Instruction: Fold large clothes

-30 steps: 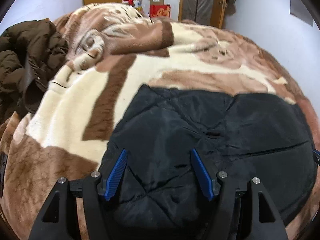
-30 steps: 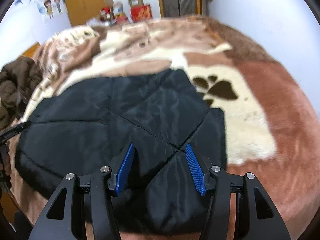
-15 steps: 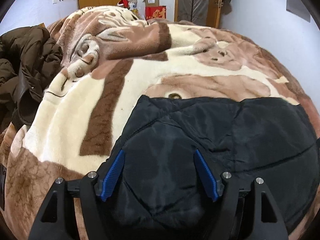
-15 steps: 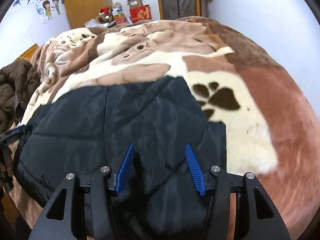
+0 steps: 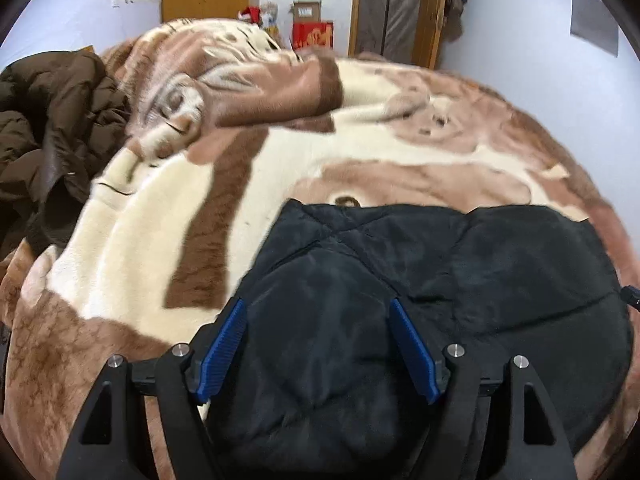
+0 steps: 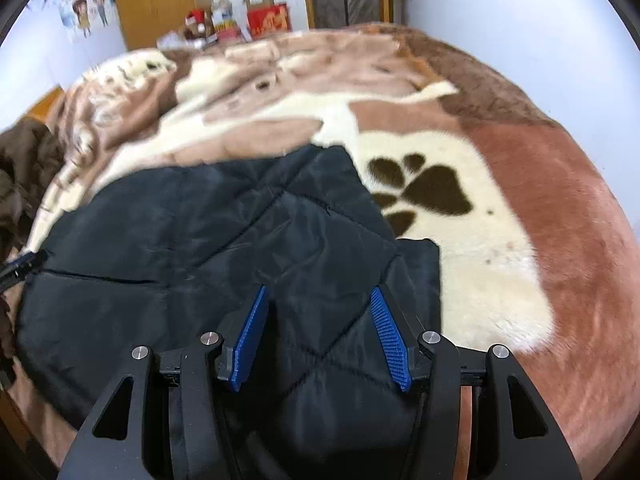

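Note:
A black quilted padded garment [image 5: 460, 280] lies folded on a brown and cream plush blanket [image 5: 160, 248] covering a bed. It also shows in the right wrist view [image 6: 200, 248]. My left gripper [image 5: 318, 322] is open, its blue pads spread above the garment's left part. My right gripper [image 6: 320, 308] is open above the garment's right part, near its right edge. Neither holds anything. The tip of the left gripper [image 6: 18, 268] shows at the left edge of the right wrist view.
A dark brown puffy jacket [image 5: 44, 136] is heaped at the bed's left side. The blanket has a paw print pattern [image 6: 428, 196] right of the garment. Boxes [image 5: 312, 32], a wardrobe and a door stand beyond the bed.
Both grippers have drawn back and risen a little from the garment; more of the blanket and room shows. Both stay open. The garment has stayed in place.

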{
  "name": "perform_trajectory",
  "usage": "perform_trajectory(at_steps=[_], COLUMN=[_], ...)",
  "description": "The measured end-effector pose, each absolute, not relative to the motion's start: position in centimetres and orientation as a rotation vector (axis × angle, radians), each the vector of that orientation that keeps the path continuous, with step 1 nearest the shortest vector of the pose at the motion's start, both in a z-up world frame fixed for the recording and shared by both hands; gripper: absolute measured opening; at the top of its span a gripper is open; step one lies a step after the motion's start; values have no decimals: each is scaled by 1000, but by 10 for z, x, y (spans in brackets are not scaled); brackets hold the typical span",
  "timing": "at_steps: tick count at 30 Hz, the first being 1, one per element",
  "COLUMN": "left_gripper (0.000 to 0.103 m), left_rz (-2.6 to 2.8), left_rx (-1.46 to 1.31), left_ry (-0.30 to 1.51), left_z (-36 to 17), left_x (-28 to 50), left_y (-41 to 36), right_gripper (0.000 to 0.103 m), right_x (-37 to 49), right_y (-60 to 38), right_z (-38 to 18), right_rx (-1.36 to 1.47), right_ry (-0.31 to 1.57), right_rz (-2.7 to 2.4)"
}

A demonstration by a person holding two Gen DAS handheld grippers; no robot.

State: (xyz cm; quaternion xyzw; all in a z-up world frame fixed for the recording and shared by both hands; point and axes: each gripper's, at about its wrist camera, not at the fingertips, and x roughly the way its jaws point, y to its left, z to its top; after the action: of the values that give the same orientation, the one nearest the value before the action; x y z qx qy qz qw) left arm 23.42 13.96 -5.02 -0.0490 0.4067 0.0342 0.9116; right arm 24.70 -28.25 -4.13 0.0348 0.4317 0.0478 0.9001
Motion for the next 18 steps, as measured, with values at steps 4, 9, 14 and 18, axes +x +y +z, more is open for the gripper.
perform_trajectory(at_steps=[4,9,14,18], left_gripper=[76,78,81,83], left_rz=[95,108,98,88], left_rx=[-181,-258,-296,-330], left_ry=[848,926,933,944], left_z=[-54,-89,-100,-108], left_x=[201,187,206,224], left_y=[163,180,181,183], right_gripper=[56,63,66,66], right_x=[224,208,224,245], right_y=[-300,-326,-331,-338], right_z=[-50,-78,-90,-97], right_rx=[88,199,246,314], right_ry=[928,984,1010,1026], right_rz=[84,63,75,92])
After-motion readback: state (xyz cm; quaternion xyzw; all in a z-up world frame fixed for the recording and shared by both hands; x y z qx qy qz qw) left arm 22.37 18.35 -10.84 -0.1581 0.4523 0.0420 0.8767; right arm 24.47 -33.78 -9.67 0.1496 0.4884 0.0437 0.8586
